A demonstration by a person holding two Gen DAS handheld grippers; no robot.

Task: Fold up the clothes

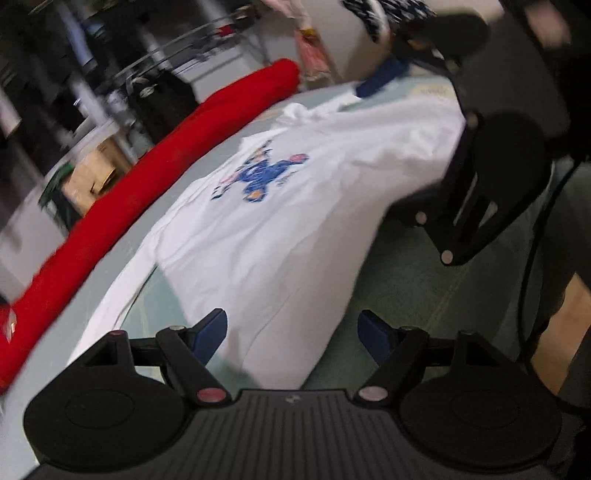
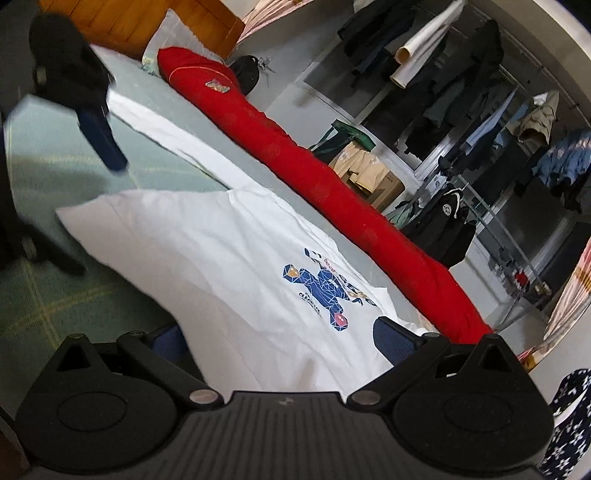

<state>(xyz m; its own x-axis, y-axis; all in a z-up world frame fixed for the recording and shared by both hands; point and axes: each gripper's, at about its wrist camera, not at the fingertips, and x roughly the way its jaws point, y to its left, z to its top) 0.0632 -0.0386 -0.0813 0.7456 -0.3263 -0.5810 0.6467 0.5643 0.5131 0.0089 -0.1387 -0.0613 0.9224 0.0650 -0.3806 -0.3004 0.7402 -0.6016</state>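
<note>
A white T-shirt with a blue cartoon print lies spread on the pale green bed sheet. My left gripper hovers open over the shirt's near edge, its blue pads wide apart and gripping nothing. Seen from the right wrist, one of its blue fingers hangs above the sheet, beyond the shirt's far corner. My right gripper is open at the opposite end of the shirt. The cloth lies between its jaws, and its left pad is partly hidden by the shirt's edge. Its black frame fills the right of the left wrist view.
A long red bolster runs along the bed's far side. Past it stand a cardboard box and a rack of hanging clothes. A grey pillow leans on the wooden headboard. A dark patterned garment is at the right edge.
</note>
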